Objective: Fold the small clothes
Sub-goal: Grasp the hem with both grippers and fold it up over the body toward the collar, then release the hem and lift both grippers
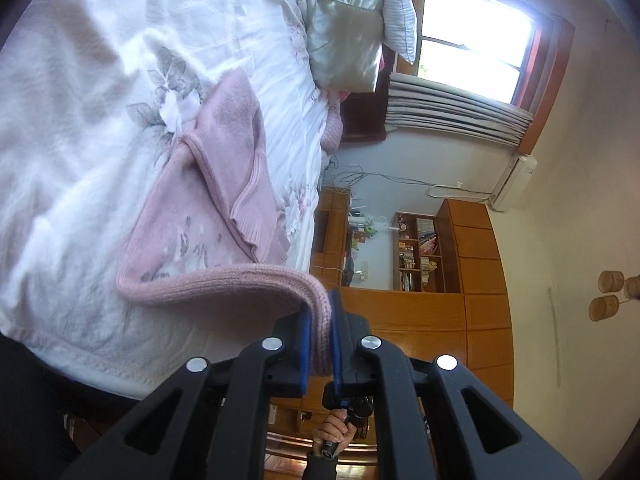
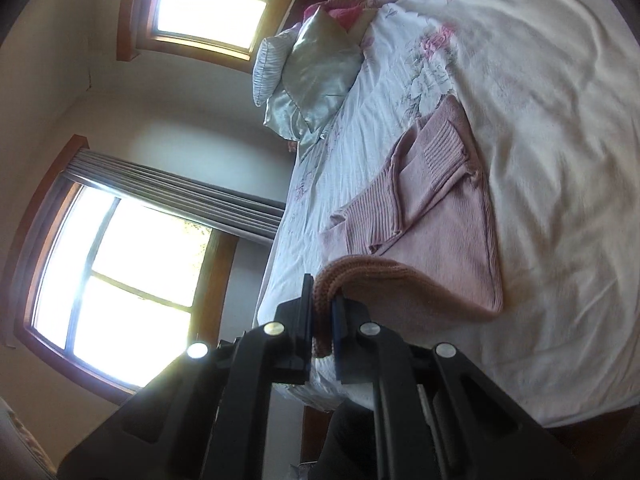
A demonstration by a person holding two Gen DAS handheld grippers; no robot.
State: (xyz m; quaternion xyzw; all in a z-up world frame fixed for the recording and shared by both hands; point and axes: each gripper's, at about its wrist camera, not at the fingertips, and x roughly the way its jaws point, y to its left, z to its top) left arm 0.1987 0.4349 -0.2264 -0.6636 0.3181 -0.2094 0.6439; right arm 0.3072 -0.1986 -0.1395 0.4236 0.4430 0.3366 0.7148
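Note:
A pink knitted sweater [image 1: 208, 216] lies on the white floral bedspread [image 1: 80, 120], both sleeves folded across its body. My left gripper [image 1: 321, 312] is shut on the ribbed hem, which curves up off the bed into its blue pads. In the right wrist view the same sweater [image 2: 440, 216] lies flat, and my right gripper [image 2: 321, 308] is shut on the hem's other corner, lifted above the bed edge. A cuffed sleeve [image 2: 440, 148] rests on top of the body.
Satin and striped pillows [image 2: 312, 80] are piled at the head of the bed. Bright windows [image 2: 120, 280] with grey curtains fill one wall. Wooden cabinets and a bookshelf [image 1: 416, 256] stand opposite. A person's hand [image 1: 334, 432] holds a gripper handle below my left fingers.

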